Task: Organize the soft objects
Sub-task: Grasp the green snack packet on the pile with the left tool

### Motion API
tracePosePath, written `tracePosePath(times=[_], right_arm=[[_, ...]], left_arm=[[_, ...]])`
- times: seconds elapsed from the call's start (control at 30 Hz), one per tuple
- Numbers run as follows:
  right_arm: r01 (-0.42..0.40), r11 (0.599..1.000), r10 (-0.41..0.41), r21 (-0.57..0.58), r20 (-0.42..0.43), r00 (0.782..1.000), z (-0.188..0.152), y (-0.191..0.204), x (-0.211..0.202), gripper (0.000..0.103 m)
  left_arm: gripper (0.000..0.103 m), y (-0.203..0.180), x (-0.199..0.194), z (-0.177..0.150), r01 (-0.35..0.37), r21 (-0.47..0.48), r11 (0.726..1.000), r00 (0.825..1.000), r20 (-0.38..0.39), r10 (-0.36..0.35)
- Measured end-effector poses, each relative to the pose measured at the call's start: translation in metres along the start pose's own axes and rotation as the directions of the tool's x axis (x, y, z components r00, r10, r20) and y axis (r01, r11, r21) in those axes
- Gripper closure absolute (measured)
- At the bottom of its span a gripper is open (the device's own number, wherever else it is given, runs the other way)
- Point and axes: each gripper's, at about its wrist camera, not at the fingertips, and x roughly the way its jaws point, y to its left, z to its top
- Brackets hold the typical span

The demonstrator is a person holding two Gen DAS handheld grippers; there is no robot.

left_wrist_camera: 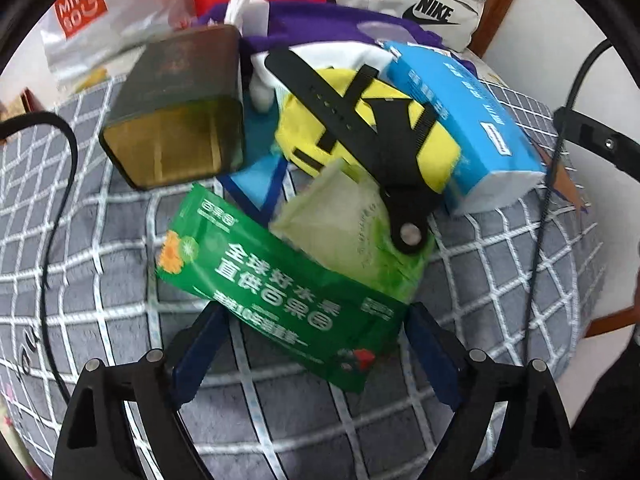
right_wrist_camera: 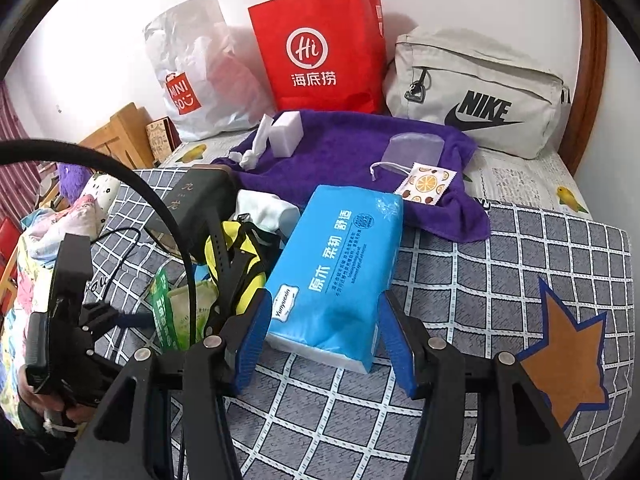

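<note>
Lying between wide left jaws, green packet (left_wrist_camera: 280, 300); right jaws clamp blue tissue pack (right_wrist_camera: 336, 264).

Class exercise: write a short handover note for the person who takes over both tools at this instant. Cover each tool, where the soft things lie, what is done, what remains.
Left tool: open, straddling the green packet, pads not pressing it.
Right tool: jaws astride the near end of the blue tissue pack; whether the pads press it is unclear.
Both packs lie in a pile on the checked blanket with a yellow pouch and pale green wipes pack.
Done: nothing visibly sorted.
Left: grasp and place each soft item; destination unclear.
</note>
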Motion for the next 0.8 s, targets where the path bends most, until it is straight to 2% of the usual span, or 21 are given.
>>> tracePosePath(times=[0.03, 0.13, 0.2, 0.33, 0.57, 0.7, 0.8], right_arm=[[0.002, 1.0, -0.002, 0.003, -0.002, 1.0, -0.001, -0.001, 0.0, 0.048], [0.009, 1.0, -0.008, 0.014, -0.01, 1.0, -0.004, -0.005, 0.001, 0.048], [0.01, 1.0, -0.01, 0.02, -0.011, 1.0, -0.006, -0.006, 0.001, 0.048], [0.006, 1.0, -0.006, 0.018, -0.012, 1.0, -0.005, -0.004, 0.002, 0.048], [-0.013, 1.0, 0.013, -0.016, -0.014, 1.0, 0.0, 0.008, 0.003, 0.048], [-0.058, 0.998, 0.058, -0.03, -0.016, 0.998, 0.004, 0.018, 0.006, 0.048], [-0.088, 0.995, 0.087, -0.049, -0.03, 0.996, 0.007, 0.031, 0.012, 0.048]], left_arm=[[0.014, -0.001, 0.001, 0.0, -0.017, 0.016, 1.0, 1.0, 0.012, 0.017], [0.027, 0.001, 0.0, -0.001, -0.024, 0.039, 0.999, 0.999, 0.038, 0.022], [0.036, 0.009, -0.006, -0.002, -0.001, 0.034, 0.999, 0.999, 0.048, -0.001], [0.047, 0.028, -0.021, -0.004, 0.078, 0.0, 0.997, 0.995, 0.066, -0.078], [0.05, 0.056, -0.062, -0.008, 0.089, -0.044, 0.995, 0.984, 0.162, -0.08], [0.05, 0.076, -0.073, -0.003, 0.135, -0.074, 0.988, 0.973, 0.196, -0.118], [0.05, 0.082, -0.078, -0.004, 0.114, -0.083, 0.99, 0.972, 0.217, -0.093]])
